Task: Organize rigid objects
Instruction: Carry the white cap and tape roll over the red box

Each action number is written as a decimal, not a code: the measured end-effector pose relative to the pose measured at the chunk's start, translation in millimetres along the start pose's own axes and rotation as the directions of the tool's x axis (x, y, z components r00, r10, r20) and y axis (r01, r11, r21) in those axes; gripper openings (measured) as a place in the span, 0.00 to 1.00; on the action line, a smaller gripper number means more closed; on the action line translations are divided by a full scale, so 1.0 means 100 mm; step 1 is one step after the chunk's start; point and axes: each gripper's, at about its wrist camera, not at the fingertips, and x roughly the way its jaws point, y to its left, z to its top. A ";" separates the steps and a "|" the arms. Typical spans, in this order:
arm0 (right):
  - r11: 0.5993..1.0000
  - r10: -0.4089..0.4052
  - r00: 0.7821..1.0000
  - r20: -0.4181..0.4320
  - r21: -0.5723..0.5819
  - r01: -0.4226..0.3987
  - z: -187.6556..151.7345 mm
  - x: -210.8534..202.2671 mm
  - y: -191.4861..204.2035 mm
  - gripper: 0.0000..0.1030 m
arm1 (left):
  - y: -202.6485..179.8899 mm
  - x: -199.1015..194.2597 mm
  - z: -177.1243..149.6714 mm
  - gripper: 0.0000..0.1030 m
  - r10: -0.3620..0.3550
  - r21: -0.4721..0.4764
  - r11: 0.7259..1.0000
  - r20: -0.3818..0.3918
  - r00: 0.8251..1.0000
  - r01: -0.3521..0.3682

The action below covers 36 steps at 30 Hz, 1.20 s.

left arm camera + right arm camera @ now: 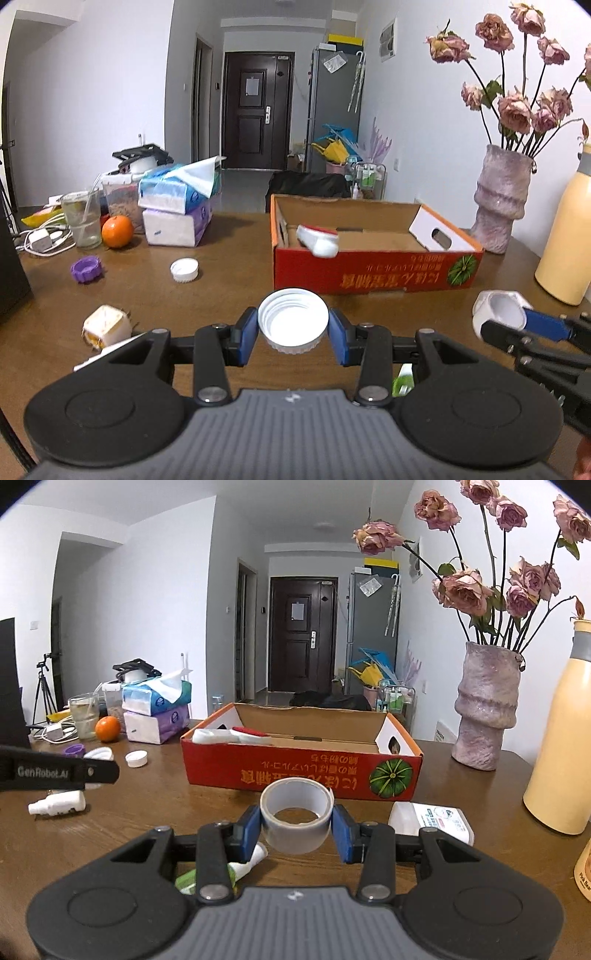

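This is a lived-in home. A brown wooden worktop [147, 823] carries tissue packs [157, 709], an orange [108, 728] and a vase of dried roses [484, 705] at the right. Beyond it a hallway runs to a dark entrance door [303, 635], with a grey fridge [371, 627] standing to its right.

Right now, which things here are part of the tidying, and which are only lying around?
Job:
- large white plastic lid, held in the left jaws
- grey tape roll, held in the right jaws
- red cardboard box
- small white cap
- purple ridged cap

Lying about:
- orange fruit
- tissue packs
- pink vase
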 end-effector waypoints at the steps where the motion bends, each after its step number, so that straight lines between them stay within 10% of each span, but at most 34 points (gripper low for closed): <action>1: 1.000 -0.001 1.000 0.002 0.001 0.001 0.02 0.01 0.00 0.40 | -0.01 0.01 0.04 0.40 -0.003 -0.003 1.000 0.007 1.000 0.003; 36: 0.996 -0.009 1.000 0.030 0.090 0.006 0.53 1.09 -0.31 0.40 | -0.19 1.16 0.66 0.40 -0.013 -0.043 0.999 0.002 1.000 0.013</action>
